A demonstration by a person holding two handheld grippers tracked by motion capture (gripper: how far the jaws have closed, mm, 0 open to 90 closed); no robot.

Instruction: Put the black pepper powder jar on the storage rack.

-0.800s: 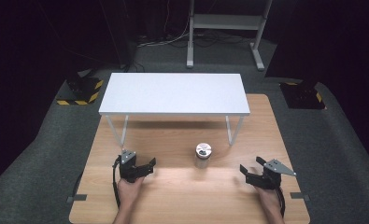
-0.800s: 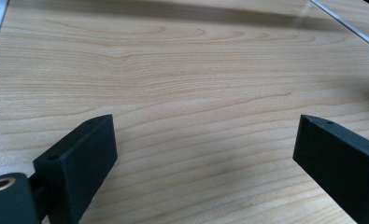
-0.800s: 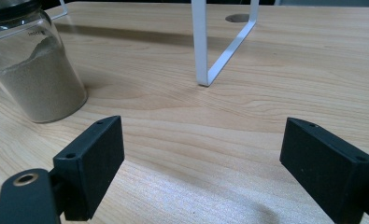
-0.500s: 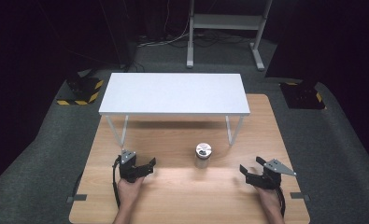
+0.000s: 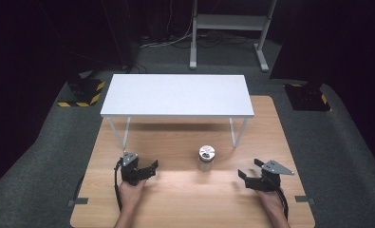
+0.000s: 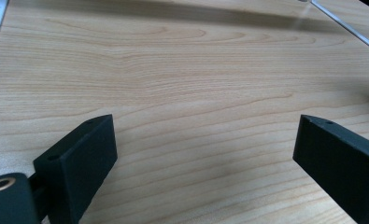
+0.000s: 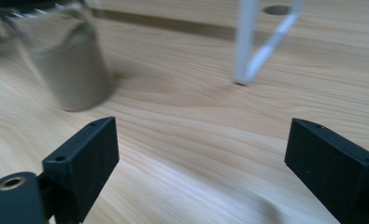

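Two grippers rest low on our wooden table (image 5: 175,199), left gripper (image 5: 147,169) and right gripper (image 5: 248,176) both with jaws wide apart and empty, so we think we are just starting, and next we reach for the little jar (image 5: 206,157) at twelve o'clock between them.

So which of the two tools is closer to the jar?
The right tool: its own view shows the jar close ahead, while the left tool barely catches its edge. Both are open.
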